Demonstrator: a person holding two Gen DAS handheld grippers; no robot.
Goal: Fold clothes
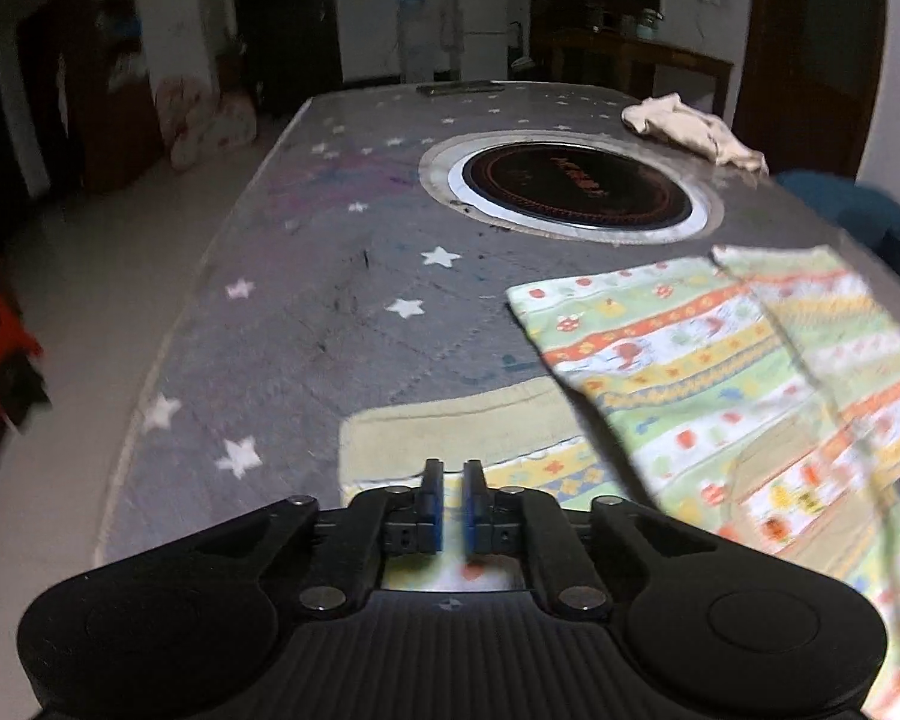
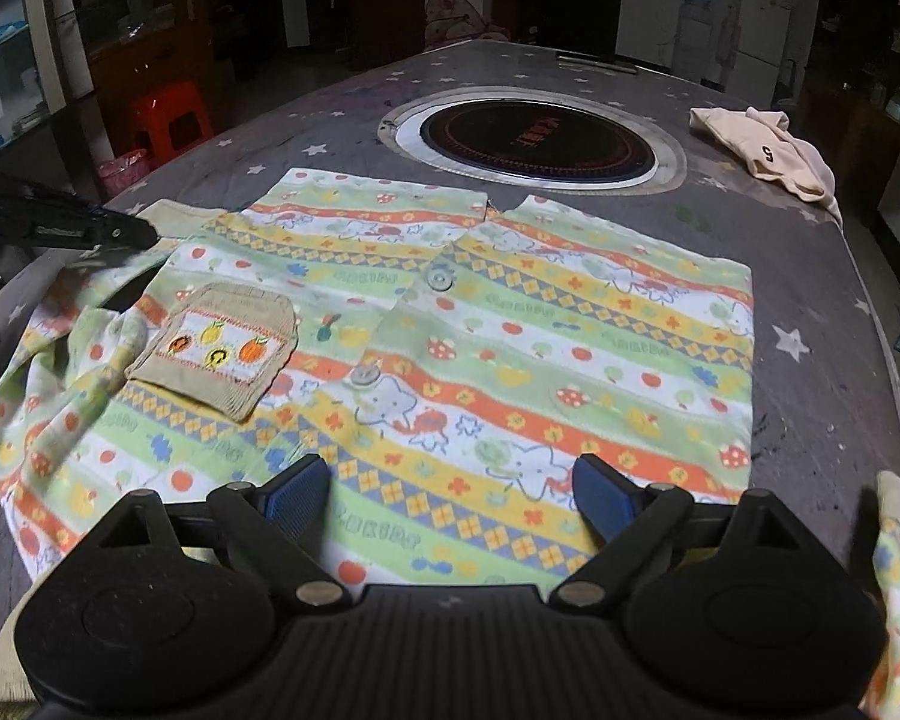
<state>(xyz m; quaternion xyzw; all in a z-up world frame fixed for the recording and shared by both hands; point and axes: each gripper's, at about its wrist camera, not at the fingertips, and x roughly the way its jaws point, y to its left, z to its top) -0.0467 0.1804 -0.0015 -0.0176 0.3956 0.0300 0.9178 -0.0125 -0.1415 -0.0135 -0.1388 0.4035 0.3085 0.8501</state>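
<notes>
While the left wrist view shows the left gripper (image 1: 453, 495) w/ its blue pads nearly touching and nothing visibly pinched between them, the striped shirt (image 1: 720, 372) lies mostly at 2–3 o'clock from it, w/ a pale ribbed cuff (image 1: 450, 426) just past the fingertips at 12. Fabric also shows under the jaws, but whether they touch it I can't tell. View is blurred. A beige garment (image 1: 690, 129) sits well apart at 1 o'clock, beyond the round cooktop (image 1: 570, 189) set in the starry table (image 1: 306, 300)

Right wrist view: right gripper (image 2: 450, 489) has its jaws spread wide, holding nothing, hovering over the shirt's near hem. Shirt body is flat, button front up, pocket (image 2: 216, 354) at 10 o'clock; its long axis runs roughly 9 to 3 across the view. Left-side sleeve is bunched at 9 o'clock, where the left gripper's dark body (image 2: 60, 222) comes in beside the cuff. Right-side sleeve end peeks in at 4 o'clock

Judgement: left hand is nearer the loose sleeve, so that sleeve prob. gets folded inward toward 3 o'clock, across the body; right hand is placed for the hem
</notes>
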